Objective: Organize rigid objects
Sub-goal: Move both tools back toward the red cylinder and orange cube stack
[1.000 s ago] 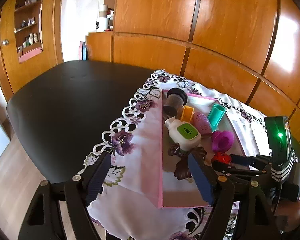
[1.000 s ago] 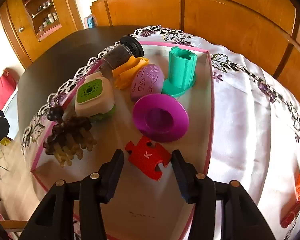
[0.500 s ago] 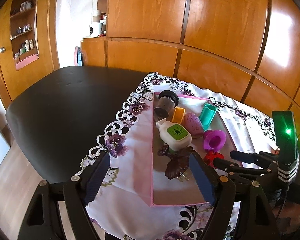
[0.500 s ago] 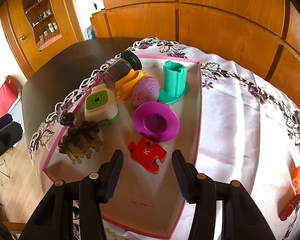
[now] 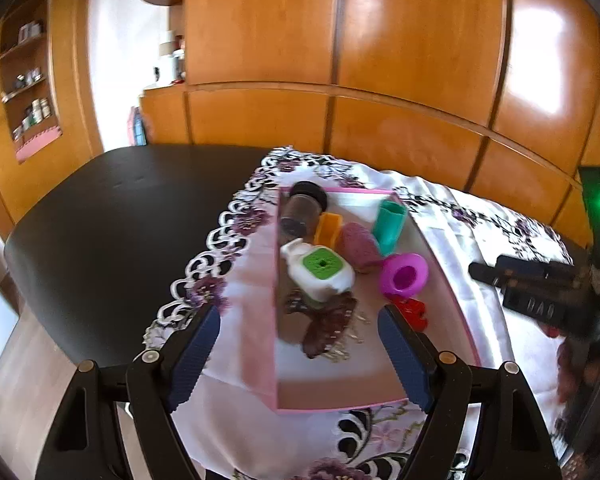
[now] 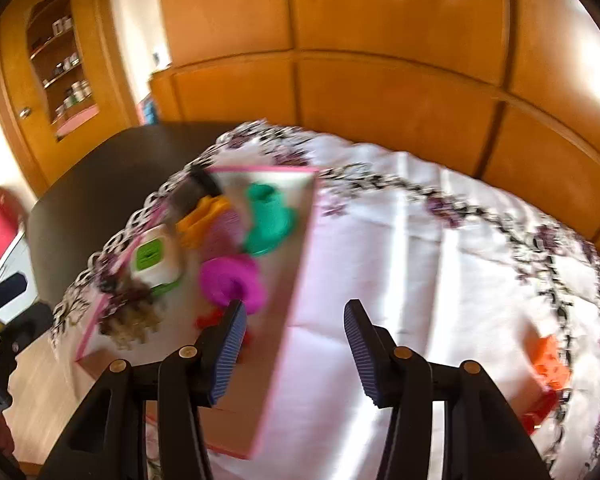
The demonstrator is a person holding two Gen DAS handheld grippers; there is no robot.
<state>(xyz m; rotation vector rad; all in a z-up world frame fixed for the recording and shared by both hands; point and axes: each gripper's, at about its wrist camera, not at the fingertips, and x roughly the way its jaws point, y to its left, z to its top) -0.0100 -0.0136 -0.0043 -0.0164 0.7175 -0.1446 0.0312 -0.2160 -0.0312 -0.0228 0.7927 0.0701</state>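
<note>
A pink-rimmed tray [image 5: 277,360] on the flowered cloth holds a dark jar [image 5: 304,208], an orange piece [image 5: 327,229], a pink egg shape [image 5: 358,246], a teal cylinder [image 5: 390,224], a white box with a green top [image 5: 320,270], a magenta funnel [image 5: 404,274], a red puzzle piece [image 5: 411,311] and a brown hair clip [image 5: 324,322]. My left gripper [image 5: 300,332] hovers open before the tray's near end, holding nothing. My right gripper [image 6: 294,312] is open and bare above the tray's right rim [image 6: 300,272]. The red puzzle piece [image 6: 209,320] lies just left of it.
An orange piece [image 6: 550,362] and a red object [image 6: 538,414] lie on the white cloth [image 6: 420,260] at the far right. The dark table top [image 5: 120,220] stretches left of the cloth. Wooden cabinets stand behind.
My right gripper has pulled up and to the right, away from the red puzzle piece, which stays in the tray. My left gripper has backed off and risen a little.
</note>
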